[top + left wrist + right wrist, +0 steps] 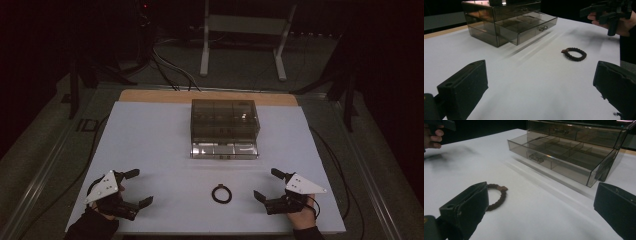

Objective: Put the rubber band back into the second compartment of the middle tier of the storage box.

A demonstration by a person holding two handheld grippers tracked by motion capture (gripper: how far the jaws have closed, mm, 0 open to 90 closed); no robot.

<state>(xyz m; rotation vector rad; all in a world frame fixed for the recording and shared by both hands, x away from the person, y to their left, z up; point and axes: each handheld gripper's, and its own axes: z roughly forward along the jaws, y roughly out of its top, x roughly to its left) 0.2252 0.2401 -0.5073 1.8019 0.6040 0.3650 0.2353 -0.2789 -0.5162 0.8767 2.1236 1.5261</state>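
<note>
One thing in hand: small dark braided bracelet ring (221,194), lying flat on the white table (150,145) between both grippers, touched by neither.
Handling: judged light, soft, not fragile; best pinched across the cord.
Left gripper (135,189): released, jaws wide.
Right gripper (266,185): released, nearest.
Container: smoky transparent plastic drawer box (225,117); bottom drawer (564,157) pulled out, compartments seem empty.
</note>
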